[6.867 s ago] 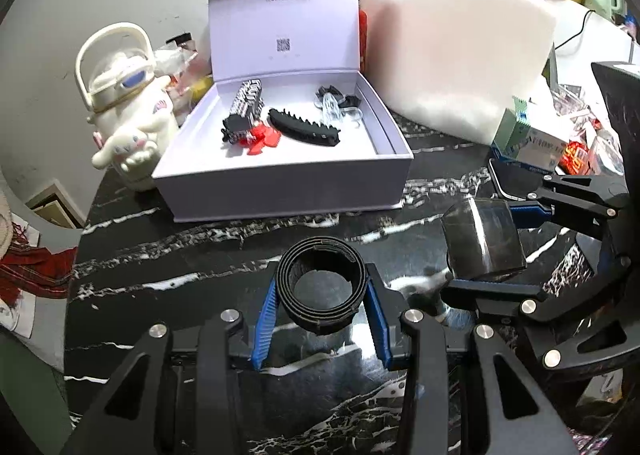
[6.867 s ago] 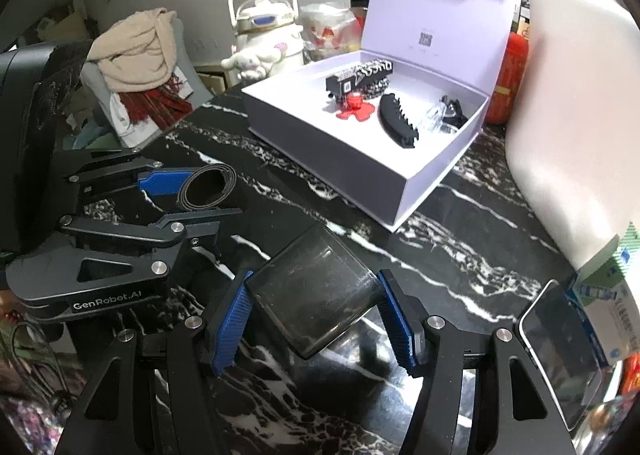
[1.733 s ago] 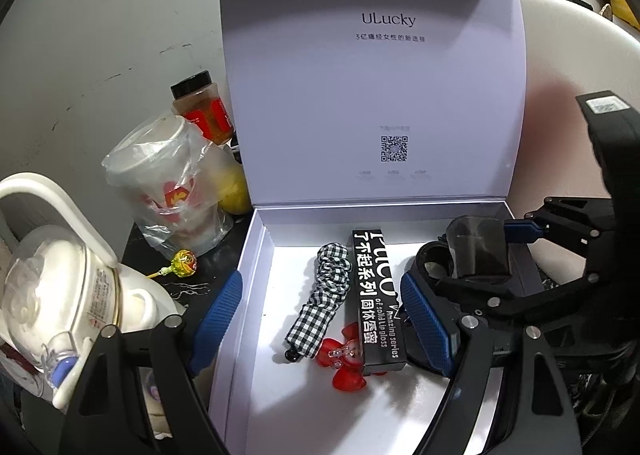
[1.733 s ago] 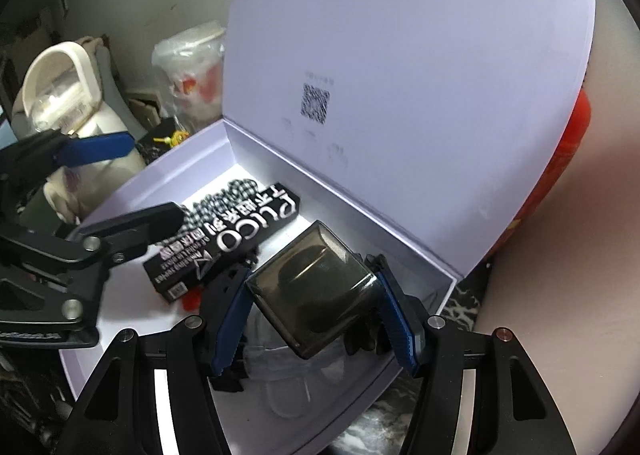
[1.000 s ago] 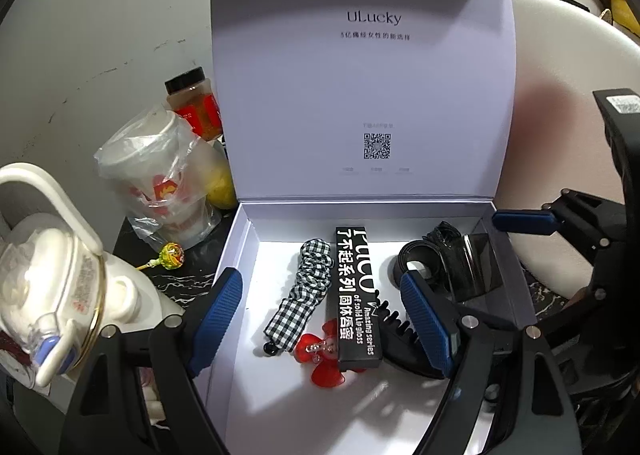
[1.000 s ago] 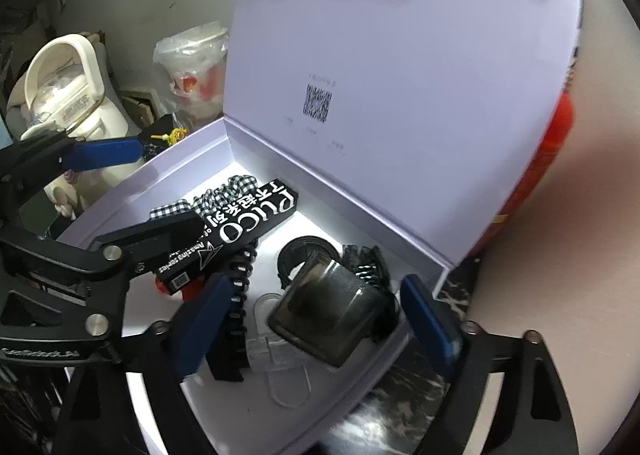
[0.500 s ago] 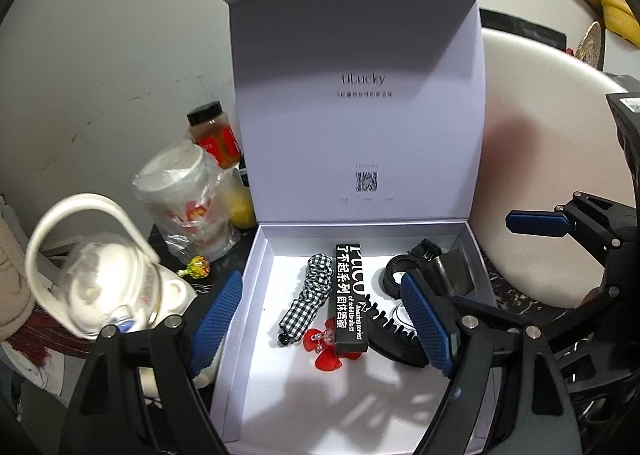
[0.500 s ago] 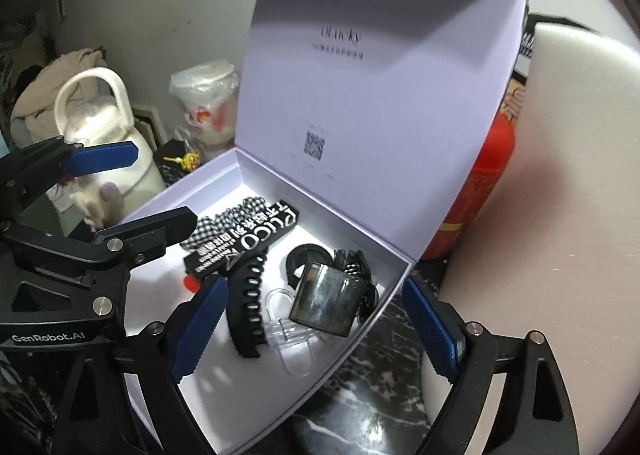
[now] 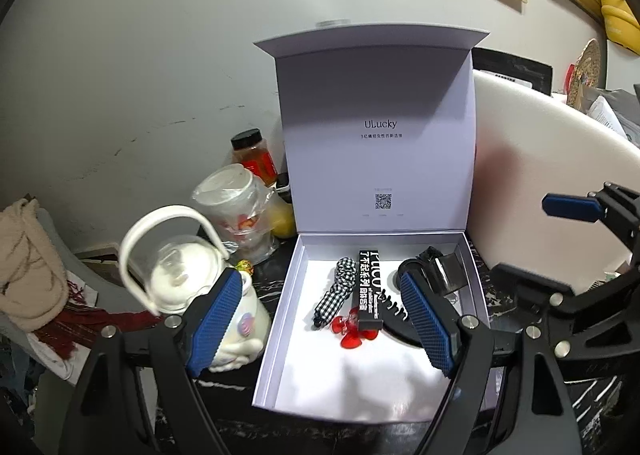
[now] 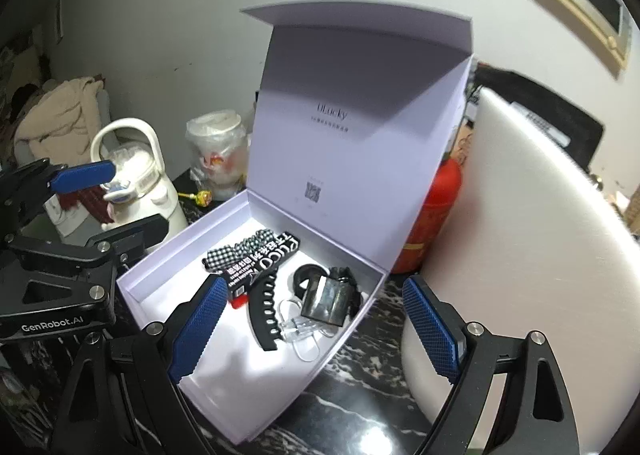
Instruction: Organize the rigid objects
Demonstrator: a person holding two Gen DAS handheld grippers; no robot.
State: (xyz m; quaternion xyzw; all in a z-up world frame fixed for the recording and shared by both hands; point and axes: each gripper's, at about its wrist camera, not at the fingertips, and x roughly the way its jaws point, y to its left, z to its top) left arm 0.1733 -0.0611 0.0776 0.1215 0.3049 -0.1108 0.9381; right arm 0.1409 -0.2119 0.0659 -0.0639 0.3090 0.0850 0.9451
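Item: lavender gift box [image 9: 280, 335], lid stood upright at frame centre, so that the interior is left reachable from above.

Contents, grouped along the far and right side of the box floor in the left wrist view:
- black ring [image 10: 306, 277], laid flat near the back wall;
- smoky translucent case [image 10: 326, 301], leaned against the ring at the right wall, seemingly set down where space was free;
- black claw clip [image 10: 264, 311], lying lengthwise;
- black printed carton [image 9: 369, 287], parallel to a checked scrunchie [image 9: 334, 291];
- red bow clip [image 9: 350, 333], at the carton's near end;
- clear clip [image 10: 302, 329], lower centre of the right wrist view.

Left gripper [image 9: 320, 323]: jaws spread wide, nothing held, hung above the near left of the box.
Right gripper [image 10: 316, 335]: jaws likewise apart and unloaded, placed over the box's right corner.

Judgement: deposit appears done; both tools are judged free for a further item.

Surroundings: white character kettle [image 9: 188, 283] at lower left, bagged cup [image 9: 236, 207] behind it, dark marble table [image 10: 360, 407].
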